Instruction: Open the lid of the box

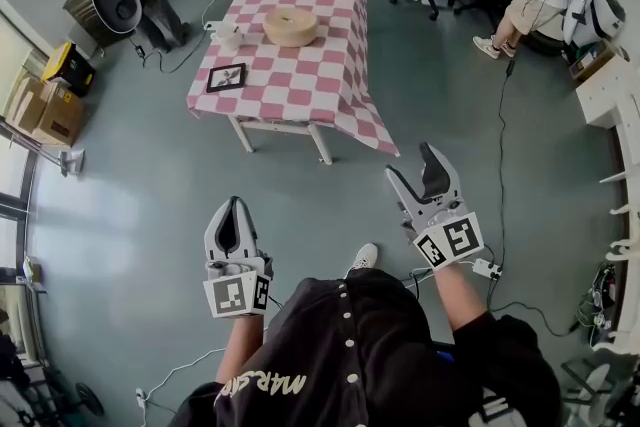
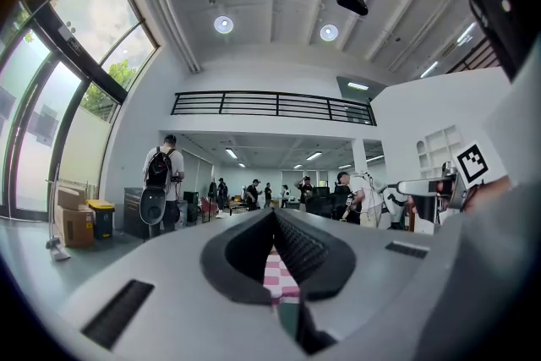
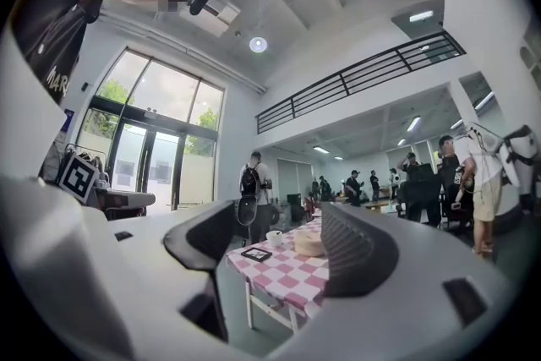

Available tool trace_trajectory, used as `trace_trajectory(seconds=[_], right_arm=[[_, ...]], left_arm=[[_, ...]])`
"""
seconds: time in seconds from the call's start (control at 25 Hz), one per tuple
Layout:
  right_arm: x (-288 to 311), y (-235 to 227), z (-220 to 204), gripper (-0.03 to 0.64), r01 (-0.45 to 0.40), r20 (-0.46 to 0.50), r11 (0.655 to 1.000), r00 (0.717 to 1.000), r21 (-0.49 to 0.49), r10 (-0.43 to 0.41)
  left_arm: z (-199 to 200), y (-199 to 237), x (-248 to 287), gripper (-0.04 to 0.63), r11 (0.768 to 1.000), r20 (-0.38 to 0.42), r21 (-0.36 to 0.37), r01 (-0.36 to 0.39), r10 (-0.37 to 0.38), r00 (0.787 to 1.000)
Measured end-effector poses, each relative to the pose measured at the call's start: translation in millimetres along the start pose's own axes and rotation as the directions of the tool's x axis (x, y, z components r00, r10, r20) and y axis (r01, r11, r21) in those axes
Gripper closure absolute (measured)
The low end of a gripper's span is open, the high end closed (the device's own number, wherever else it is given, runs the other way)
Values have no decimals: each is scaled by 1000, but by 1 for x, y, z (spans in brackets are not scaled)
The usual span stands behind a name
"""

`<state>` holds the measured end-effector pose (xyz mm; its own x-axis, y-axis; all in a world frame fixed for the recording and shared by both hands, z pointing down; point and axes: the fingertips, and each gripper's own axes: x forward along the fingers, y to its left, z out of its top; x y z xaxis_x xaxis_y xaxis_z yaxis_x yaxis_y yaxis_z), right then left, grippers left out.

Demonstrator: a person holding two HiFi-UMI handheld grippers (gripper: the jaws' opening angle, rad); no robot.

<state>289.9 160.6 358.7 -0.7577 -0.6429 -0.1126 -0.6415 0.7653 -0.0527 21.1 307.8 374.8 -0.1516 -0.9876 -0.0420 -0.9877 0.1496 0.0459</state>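
- Nearest: left grey two-jaw gripper (image 1: 232,203), jaws pressed together, empty.
- Alongside: right grey two-jaw gripper (image 1: 410,162), jaws spread, nothing between.
- Farther, well apart from both: pink-and-white checked table (image 1: 300,85), lengthwise away.
- Mid-table: round tan box (image 1: 291,25), shut, top facing up, no long axis.

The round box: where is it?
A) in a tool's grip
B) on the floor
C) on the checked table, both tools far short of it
C: the round box sits on the table, with the left tool and right tool over the floor.
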Motion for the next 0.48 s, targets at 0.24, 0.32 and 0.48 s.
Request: trace_trajectory(seconds=[0.24, 0.32, 0.48], right_arm=[[1, -21, -1, 302, 10, -5, 1000, 1000, 5, -10], [2, -31, -3, 289, 16, -5, 1000, 1000, 14, -16], [5, -47, -8, 257, 9, -12, 1000, 1000, 15, -9]], left_arm=[[0, -13, 16, 588, 1000, -14, -4, 3, -3, 1000], [-3, -18, 23, 588, 1000, -20, -22, 1, -1, 1000], [-5, -32, 36, 588, 1000, -24, -18, -3, 2, 1000]])
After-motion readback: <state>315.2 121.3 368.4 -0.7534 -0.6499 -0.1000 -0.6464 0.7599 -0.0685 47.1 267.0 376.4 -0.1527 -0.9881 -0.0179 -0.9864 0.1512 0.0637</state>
